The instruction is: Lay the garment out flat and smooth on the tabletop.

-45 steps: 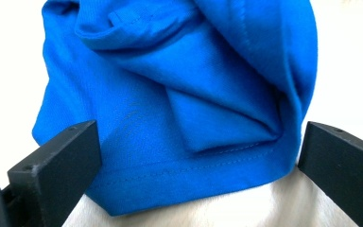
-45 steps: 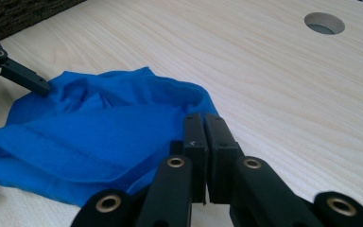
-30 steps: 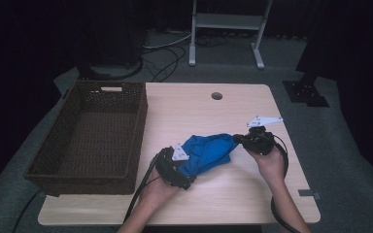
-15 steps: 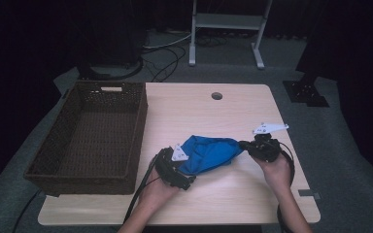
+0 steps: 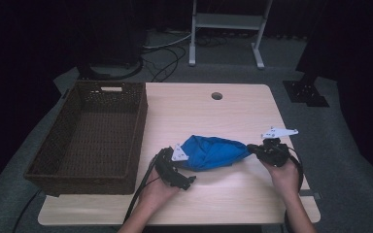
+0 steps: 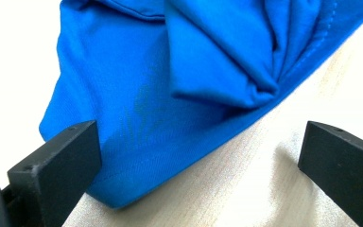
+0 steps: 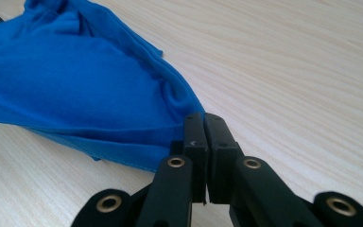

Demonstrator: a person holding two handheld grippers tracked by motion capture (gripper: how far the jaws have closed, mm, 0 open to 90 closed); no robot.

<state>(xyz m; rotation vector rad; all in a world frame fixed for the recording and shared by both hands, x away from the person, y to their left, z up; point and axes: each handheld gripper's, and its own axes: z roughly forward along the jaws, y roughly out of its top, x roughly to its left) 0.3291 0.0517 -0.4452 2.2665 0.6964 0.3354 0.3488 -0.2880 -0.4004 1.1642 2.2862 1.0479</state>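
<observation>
Looking like a lab or studio: black curtains hanging around, cables [image 5: 167,58] trailing over grey carpet [image 5: 330,160], metal stand [image 5: 226,22] behind.

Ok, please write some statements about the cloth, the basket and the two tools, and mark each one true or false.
1. The right tool is shut on a corner of the blue cloth. True.
2. The left tool is shut on the cloth. False: its jaws stand wide open, with an edge of the cloth between them.
3. The cloth lies in the basket. False: it lies on the table, to the right of the basket.
4. The basket has nothing in it. True.
5. The cloth is spread flat. False: it is bunched, with folds.
</observation>
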